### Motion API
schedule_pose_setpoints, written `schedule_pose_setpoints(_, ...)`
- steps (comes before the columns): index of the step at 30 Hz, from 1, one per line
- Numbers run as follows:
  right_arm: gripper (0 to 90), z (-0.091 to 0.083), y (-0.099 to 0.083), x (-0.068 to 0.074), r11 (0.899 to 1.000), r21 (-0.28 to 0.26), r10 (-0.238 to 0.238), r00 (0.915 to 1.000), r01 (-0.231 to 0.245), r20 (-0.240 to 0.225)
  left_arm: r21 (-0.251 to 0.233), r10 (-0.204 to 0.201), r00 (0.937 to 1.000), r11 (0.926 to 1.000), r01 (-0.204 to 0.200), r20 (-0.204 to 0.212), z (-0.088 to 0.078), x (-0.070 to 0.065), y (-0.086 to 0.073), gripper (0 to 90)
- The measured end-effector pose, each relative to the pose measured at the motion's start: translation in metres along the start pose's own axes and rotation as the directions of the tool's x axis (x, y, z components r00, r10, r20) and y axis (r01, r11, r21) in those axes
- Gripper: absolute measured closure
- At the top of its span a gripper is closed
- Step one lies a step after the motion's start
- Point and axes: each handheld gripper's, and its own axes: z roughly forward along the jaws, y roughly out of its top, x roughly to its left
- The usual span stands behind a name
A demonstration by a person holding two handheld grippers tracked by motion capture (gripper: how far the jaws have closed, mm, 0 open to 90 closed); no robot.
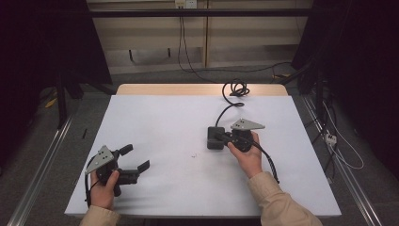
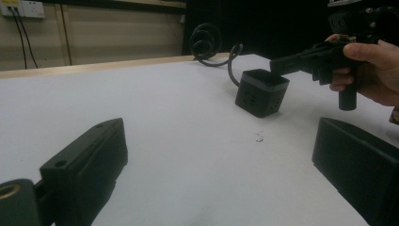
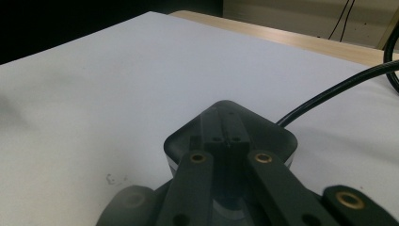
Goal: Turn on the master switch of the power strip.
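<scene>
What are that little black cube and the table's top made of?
The black cube looks like matte moulded plastic: dull sheen, rounded corners, a cord attached. The table top seems covered by a smooth white sheet over pale wood, judging by the grained far edge.

Grey floor (image 1: 42,155), beige wall (image 1: 150,33) with sockets (image 1: 185,4), dark curtains (image 1: 37,42), metal rails (image 1: 44,165).

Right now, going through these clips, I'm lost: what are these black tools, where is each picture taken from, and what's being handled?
A person holds a hand-held two-jaw gripper in each hand. One picture looks down from above the white table; the other two come from cameras riding on the grippers. The left gripper rests near the table's front edge, jaws open and holding nothing. The right gripper has its jaws together, over the top of a black cube-shaped box; whether it grips the box is unclear. A black cable runs from the box and coils at the far edge.
</scene>
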Motion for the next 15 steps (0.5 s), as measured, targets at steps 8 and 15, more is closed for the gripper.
schedule_pose_setpoints(8,90.0,0.0005,-0.0001,0.0007,1.0,0.003,-0.009,1.0,0.009,0.0,0.0,0.0,1.0,1.0,0.0,-0.001,0.0,-0.0001,0.0,3.3)
schedule_pose_setpoints(15,90.0,0.0007,-0.0006,0.0005,1.0,0.004,-0.016,0.9999,0.016,-0.001,0.0,0.0,1.0,1.0,0.0,0.0,0.0001,-0.0002,0.0,3.4)
